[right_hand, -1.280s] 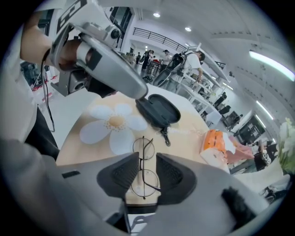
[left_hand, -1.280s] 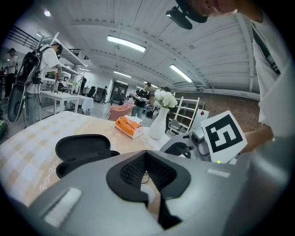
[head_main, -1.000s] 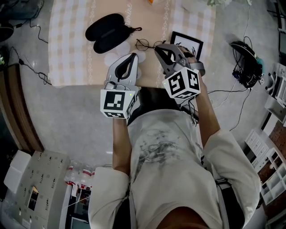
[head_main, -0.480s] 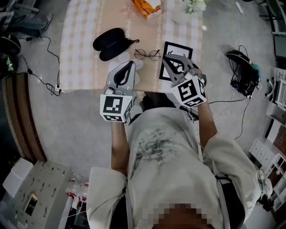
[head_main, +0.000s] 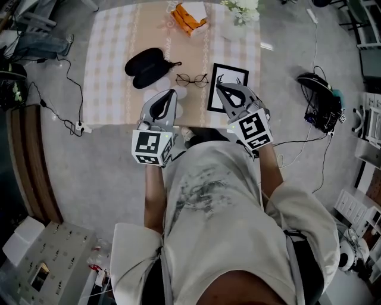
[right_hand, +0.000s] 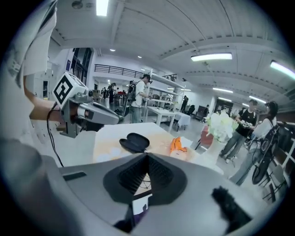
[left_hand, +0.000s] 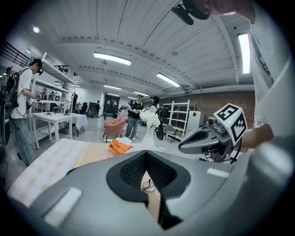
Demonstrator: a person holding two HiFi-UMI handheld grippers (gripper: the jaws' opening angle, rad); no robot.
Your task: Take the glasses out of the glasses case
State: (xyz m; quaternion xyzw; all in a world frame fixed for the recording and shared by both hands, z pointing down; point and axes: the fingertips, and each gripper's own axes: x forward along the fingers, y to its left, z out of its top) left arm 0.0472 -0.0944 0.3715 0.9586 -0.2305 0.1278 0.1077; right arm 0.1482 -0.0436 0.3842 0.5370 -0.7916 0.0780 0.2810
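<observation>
Left gripper point(head_main: 172, 93): pressed together on nothing, held above the near table edge. Right gripper point(head_main: 219, 87): likewise closed and empty, over the near corner of the black-framed picture point(head_main: 237, 71); cannot tell whether that lies flat or stands propped. Thin round wire-rimmed glasses point(head_main: 191, 79): out of the case, lying on the beige runner between and just beyond both tips, near but apart from the open black clamshell glasses case point(head_main: 147, 64). Task probably finished, so the main hazards come from any further handling. Danger of shoving the light frame along the cloth, toward the case or the picture, by going in with closed tips. Danger of bending the fine wire or smearing a lens by pinching too hard or across the bridge. Possible snag on the short cord at the case's right end point(head_main: 176, 62). Farther out, orange packet point(head_main: 190, 14) and vase of white flowers point(head_main: 241, 8) at the far edge: only at risk from a long careless reach.
</observation>
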